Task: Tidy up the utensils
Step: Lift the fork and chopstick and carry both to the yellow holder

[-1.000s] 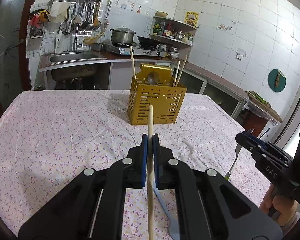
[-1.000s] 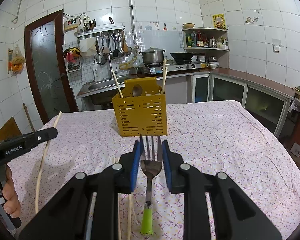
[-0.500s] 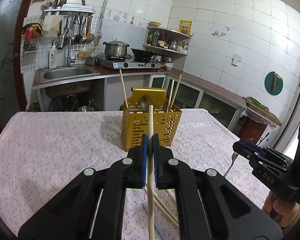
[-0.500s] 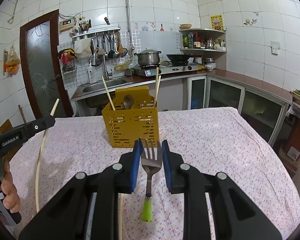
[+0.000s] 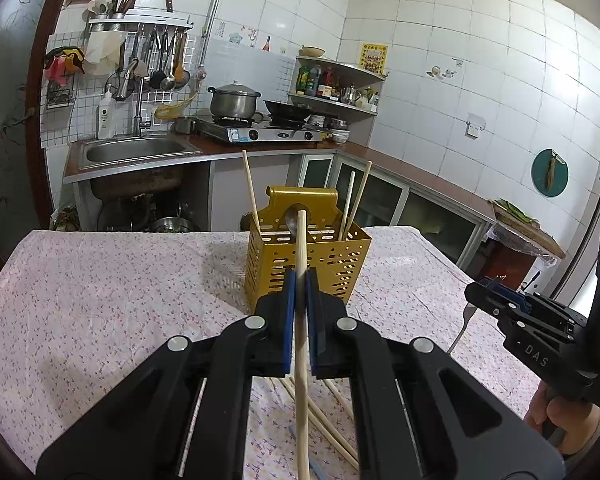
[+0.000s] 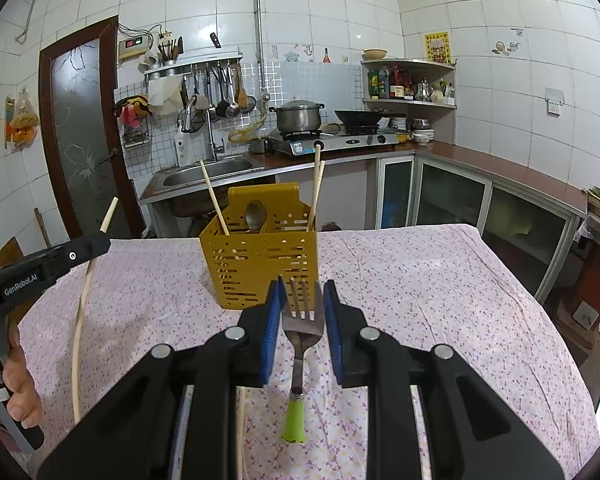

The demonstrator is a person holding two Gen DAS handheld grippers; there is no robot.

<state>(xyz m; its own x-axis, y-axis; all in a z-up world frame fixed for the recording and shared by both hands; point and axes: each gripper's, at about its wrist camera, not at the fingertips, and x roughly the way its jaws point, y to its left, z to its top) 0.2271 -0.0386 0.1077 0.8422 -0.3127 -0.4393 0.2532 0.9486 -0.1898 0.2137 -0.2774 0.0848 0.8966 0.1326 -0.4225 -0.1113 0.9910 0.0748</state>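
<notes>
A yellow perforated utensil holder stands on the flowered tablecloth with three chopsticks and a spoon in it. My left gripper is shut on a wooden chopstick, held upright above the table in front of the holder; it also shows at the left of the right wrist view. My right gripper is shut on a fork with a green handle, tines up, in front of the holder. Its fork shows in the left wrist view.
Several loose chopsticks lie on the table under my left gripper, one also in the right wrist view. Behind the table are a sink, a stove with a pot and cabinets.
Both grippers have risen with their utensils and come a little closer to the holder. The loose chopsticks on the table have come into view below.
</notes>
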